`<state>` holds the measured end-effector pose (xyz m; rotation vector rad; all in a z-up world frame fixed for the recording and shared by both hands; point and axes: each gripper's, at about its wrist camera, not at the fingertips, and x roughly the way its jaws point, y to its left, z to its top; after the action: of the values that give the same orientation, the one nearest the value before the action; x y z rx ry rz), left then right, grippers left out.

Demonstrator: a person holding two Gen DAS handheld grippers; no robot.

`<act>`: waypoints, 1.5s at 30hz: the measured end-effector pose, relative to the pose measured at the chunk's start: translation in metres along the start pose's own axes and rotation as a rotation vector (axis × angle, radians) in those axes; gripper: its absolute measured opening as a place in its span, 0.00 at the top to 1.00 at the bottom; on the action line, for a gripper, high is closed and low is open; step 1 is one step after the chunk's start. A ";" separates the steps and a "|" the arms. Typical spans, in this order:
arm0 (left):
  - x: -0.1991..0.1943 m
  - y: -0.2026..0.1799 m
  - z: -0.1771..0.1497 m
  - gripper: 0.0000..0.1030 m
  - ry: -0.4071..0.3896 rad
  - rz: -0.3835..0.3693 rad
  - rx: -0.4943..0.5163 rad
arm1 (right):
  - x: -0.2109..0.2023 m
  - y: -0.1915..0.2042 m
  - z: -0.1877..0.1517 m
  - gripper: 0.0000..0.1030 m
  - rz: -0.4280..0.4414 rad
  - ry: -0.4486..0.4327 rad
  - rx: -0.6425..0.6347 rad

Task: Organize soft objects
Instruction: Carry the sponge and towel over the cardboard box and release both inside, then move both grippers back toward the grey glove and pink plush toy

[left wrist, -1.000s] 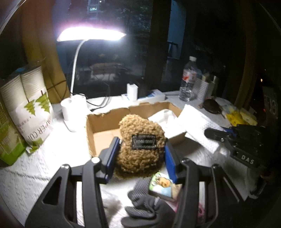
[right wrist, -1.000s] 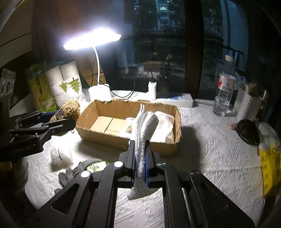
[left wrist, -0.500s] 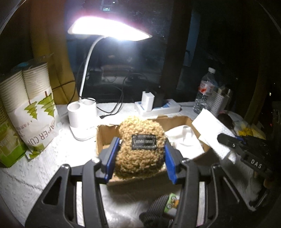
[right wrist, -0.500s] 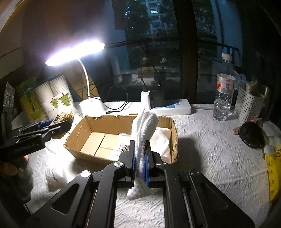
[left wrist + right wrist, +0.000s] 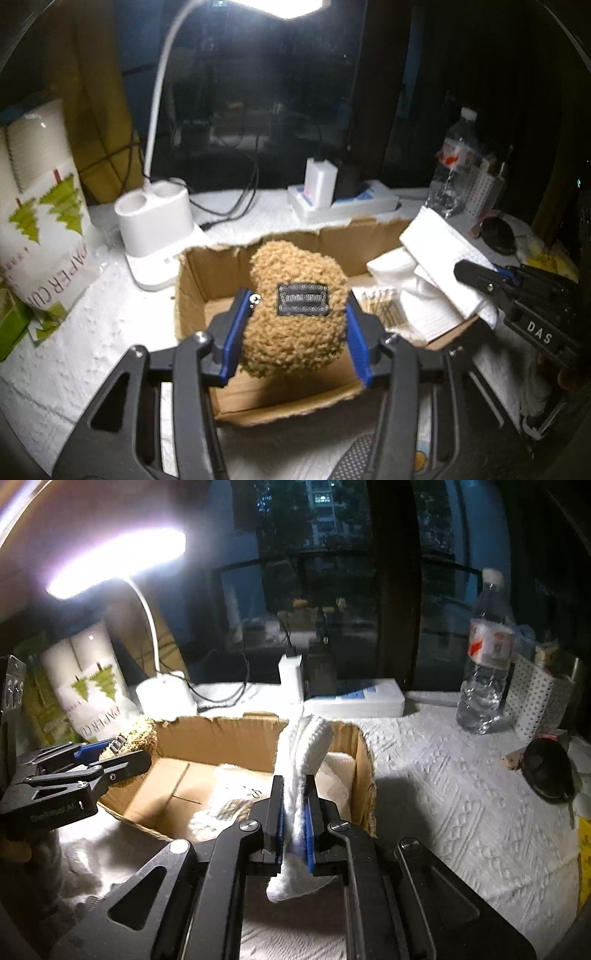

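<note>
The left gripper (image 5: pixel 295 325) clamps the curly tan pouch (image 5: pixel 295 308) between its blue fingers and now hangs over the open cardboard box (image 5: pixel 207 266), where a second ago it was short of the near wall. The right gripper (image 5: pixel 295 812), fingers narrow, pinches the white knit cloth (image 5: pixel 301 760) upright, closer to the box's right end than before, above the folded white towels (image 5: pixel 340 775) inside.

1. "DAS" stands in white letters on the right gripper (image 5: pixel 480 278).
2. "PAPER CU" runs down the cup sleeve (image 5: pixel 40 236), partly cut off.
3. The dark patch (image 5: pixel 302 299) on the fuzzy brown item carries print too small to read.
4. The bottle (image 5: pixel 487 653) label is unreadable.
</note>
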<state>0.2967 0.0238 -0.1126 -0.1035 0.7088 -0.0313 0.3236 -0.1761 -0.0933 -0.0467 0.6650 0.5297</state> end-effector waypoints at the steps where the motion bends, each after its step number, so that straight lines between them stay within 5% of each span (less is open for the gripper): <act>1: 0.005 0.000 -0.001 0.52 0.013 -0.001 -0.002 | 0.004 -0.001 -0.001 0.91 0.001 0.008 0.002; 16: 0.025 -0.006 -0.007 0.48 0.092 0.039 0.010 | 0.030 -0.002 -0.009 0.89 -0.022 0.082 -0.006; 23: 0.002 -0.005 -0.003 0.32 0.043 0.043 -0.008 | 0.017 0.001 -0.006 0.52 -0.030 0.063 -0.004; 45: -0.067 -0.003 -0.012 0.26 -0.051 0.027 -0.032 | -0.051 0.031 -0.006 0.51 -0.049 -0.018 -0.026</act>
<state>0.2377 0.0236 -0.0779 -0.1253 0.6600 0.0086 0.2713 -0.1737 -0.0637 -0.0821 0.6376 0.4913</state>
